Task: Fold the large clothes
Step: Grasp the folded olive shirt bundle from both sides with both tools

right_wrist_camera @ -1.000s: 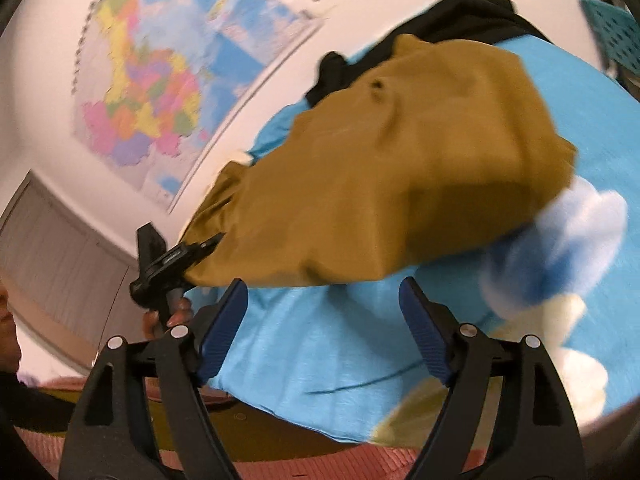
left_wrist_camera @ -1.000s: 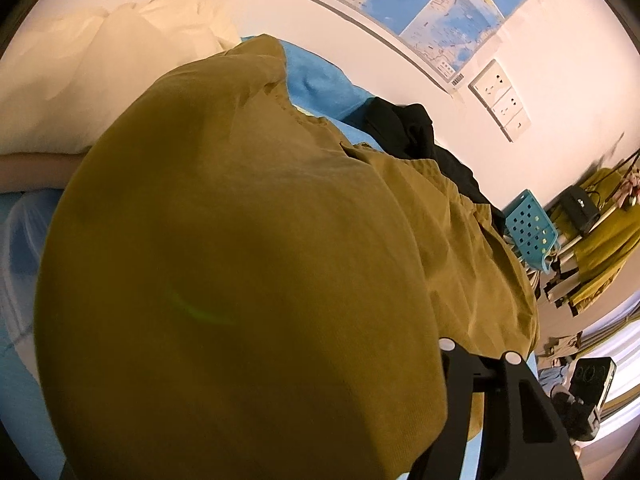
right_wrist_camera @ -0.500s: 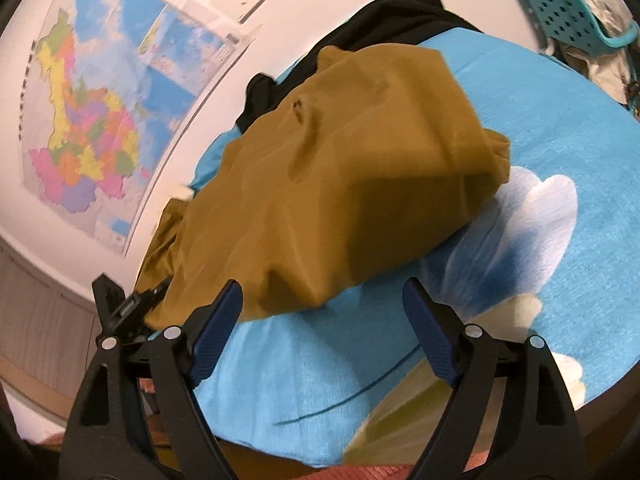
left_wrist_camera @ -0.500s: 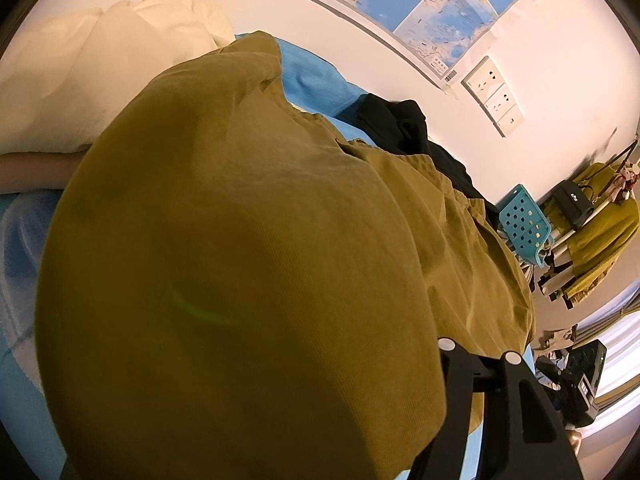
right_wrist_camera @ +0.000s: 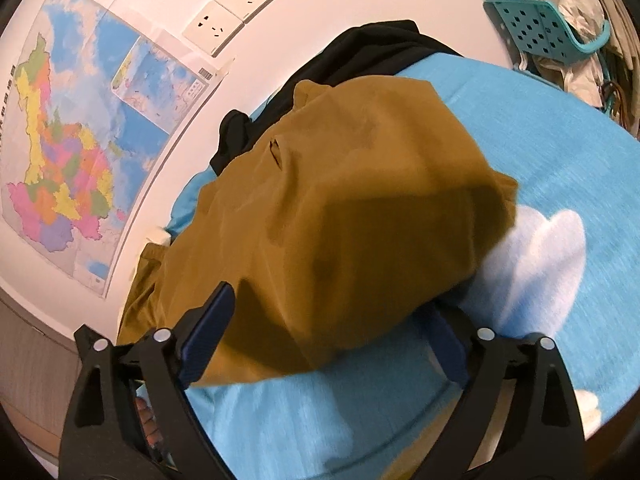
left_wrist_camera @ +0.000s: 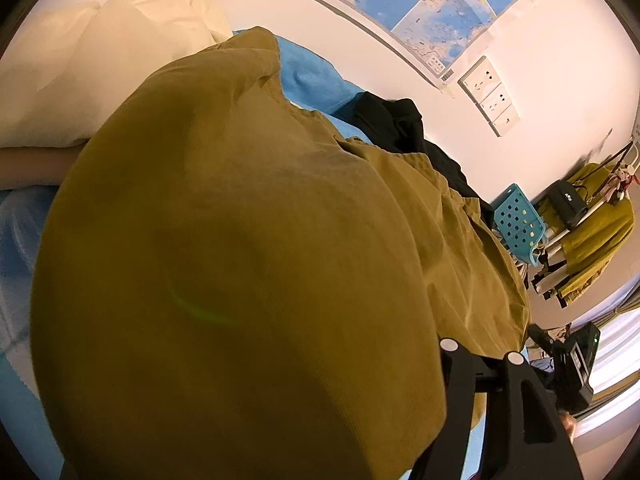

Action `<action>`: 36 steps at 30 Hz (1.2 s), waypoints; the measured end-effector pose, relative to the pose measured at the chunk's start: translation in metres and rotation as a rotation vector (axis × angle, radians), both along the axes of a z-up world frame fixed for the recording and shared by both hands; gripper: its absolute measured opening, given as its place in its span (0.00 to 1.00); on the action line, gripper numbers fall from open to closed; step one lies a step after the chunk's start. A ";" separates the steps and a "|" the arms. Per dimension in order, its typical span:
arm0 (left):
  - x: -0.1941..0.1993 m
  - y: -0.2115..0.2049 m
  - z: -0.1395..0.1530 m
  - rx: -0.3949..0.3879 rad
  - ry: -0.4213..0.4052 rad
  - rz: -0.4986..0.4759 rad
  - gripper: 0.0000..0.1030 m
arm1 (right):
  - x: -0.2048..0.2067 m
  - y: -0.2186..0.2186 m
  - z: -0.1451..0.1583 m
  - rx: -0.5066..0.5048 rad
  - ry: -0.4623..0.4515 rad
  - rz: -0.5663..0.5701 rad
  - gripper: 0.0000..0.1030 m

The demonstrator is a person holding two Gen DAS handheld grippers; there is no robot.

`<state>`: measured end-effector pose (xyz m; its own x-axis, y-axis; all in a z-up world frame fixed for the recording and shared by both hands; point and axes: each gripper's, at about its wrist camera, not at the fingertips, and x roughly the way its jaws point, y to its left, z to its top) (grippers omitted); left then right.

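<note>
A large mustard-brown corduroy garment (right_wrist_camera: 360,208) lies spread on a blue bed cover (right_wrist_camera: 560,152). In the left wrist view the garment (left_wrist_camera: 224,280) drapes over my left gripper and fills most of the frame; only one black arm (left_wrist_camera: 516,412) shows at the lower right, so its fingertips are hidden. My right gripper (right_wrist_camera: 328,336) is open, its blue-padded fingers (right_wrist_camera: 208,332) standing on either side of the garment's near folded edge, which hangs between them.
A black garment (right_wrist_camera: 360,52) lies behind the brown one against the wall. A cream pillow (left_wrist_camera: 80,80) sits at the bed's head. Turquoise perforated baskets (right_wrist_camera: 540,24) and a clothes rack (left_wrist_camera: 588,232) stand beside the bed. The bed's front edge (right_wrist_camera: 460,456) is just below my right gripper.
My right gripper has moved forward to the garment, so its near edge now lies between the open fingers. The left wrist view has barely changed.
</note>
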<state>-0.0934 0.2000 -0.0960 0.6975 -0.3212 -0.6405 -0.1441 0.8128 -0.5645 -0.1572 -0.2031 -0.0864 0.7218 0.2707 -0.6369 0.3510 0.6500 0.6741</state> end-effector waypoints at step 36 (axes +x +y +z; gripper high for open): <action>0.023 -0.011 0.003 0.101 0.013 0.009 0.87 | 0.041 0.013 -0.005 0.034 -0.053 0.101 0.82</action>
